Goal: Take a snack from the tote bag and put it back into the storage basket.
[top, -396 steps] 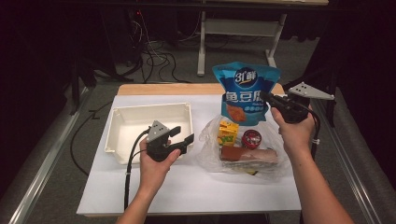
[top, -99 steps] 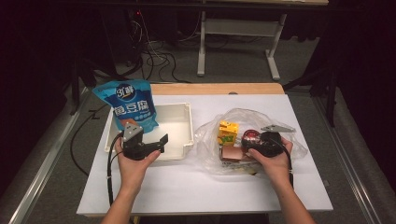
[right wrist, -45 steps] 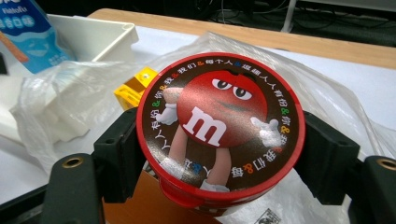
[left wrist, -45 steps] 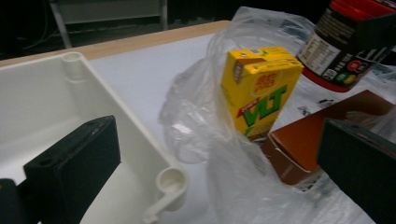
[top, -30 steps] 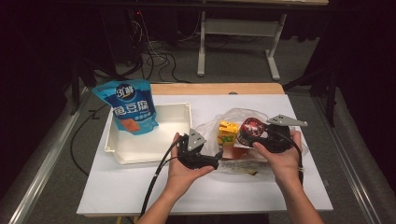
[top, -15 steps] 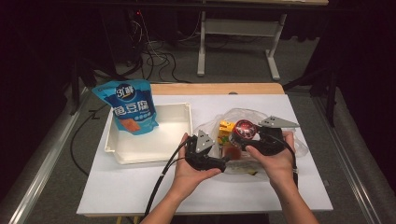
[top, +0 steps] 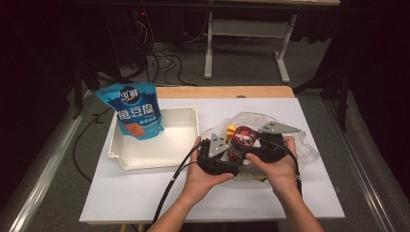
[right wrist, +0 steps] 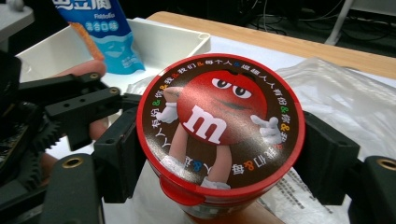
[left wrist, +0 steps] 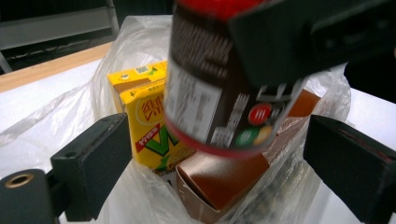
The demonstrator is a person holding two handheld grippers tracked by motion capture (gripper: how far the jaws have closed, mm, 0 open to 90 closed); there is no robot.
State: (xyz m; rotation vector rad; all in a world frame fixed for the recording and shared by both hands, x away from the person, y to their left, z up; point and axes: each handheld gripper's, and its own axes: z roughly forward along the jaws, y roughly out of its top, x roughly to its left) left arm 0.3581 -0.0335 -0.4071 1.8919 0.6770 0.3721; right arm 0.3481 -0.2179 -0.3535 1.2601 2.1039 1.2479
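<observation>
The right claw (right wrist: 219, 158) grips the candy tub (right wrist: 219, 126) above the plastic bag (top: 295, 145); the left claw (left wrist: 224, 163), just closing slightly, stands open beneath it.

Glossy printed candy tub (right wrist: 219, 126), crinkled clear plastic bag (top: 295, 145), smooth white plastic tray (top: 154, 154).

A lab or test room, it seems. The white-topped bench (top: 290, 203) stands on grey floor amid loose cables (top: 159, 60). A bare metal desk frame (top: 246, 43) stands behind it in the dark.

A white "m" marks the candy tub's lid (right wrist: 219, 123).
</observation>
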